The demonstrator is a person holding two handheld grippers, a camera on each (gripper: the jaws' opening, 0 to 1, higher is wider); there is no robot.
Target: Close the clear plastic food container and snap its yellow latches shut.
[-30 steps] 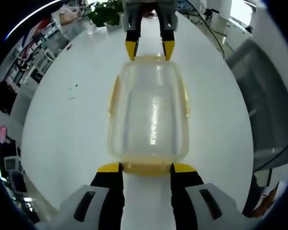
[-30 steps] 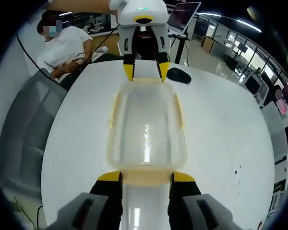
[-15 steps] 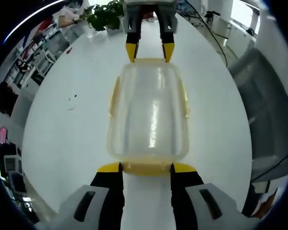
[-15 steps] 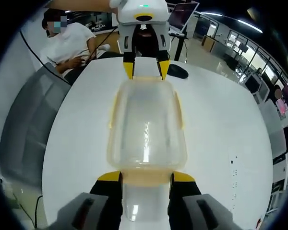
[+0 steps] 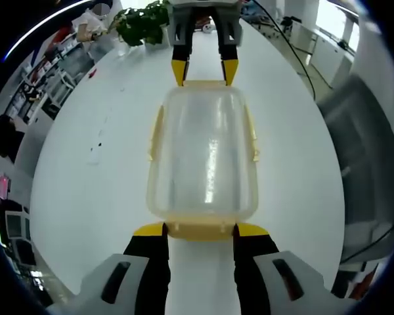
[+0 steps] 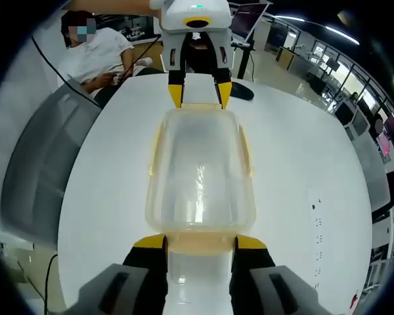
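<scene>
Clear rectangular plastic food container (image 5: pixel 203 157) sits on the round white table (image 5: pixel 85 197), lid already on it, held lengthwise between the two grippers. In the left gripper view the left gripper (image 5: pixel 200 231) has its yellow-tipped jaws spread, one at each corner of the near short end, flanking the yellow end latch (image 5: pixel 200 230); the jaws touch or nearly touch the container but are not clamped on anything. The right gripper (image 5: pixel 204 71) comes in at the far short end, jaws likewise apart, tips at the far rim. The right gripper view shows the mirror of this: own jaws parted around the near yellow latch (image 6: pixel 200 244), the left gripper at the far end (image 6: pixel 200 94). Judgement on progress: closing looks done, lid seated flat. Long-side yellow latches (image 5: pixel 155 131) look folded down along the wall, though cannot tell if fully clicked. The end latches under the jaws look flat too, but their snap state is unclear through the fisheye. Likely the step in hand is pressing or checking the two end latches; what's left is confirming every latch is snapped and letting go. A person in a white shirt (image 6: pixel 92 59) sits beyond the table, a green potted plant (image 5: pixel 141 20) at the far edge in the left gripper view.
</scene>
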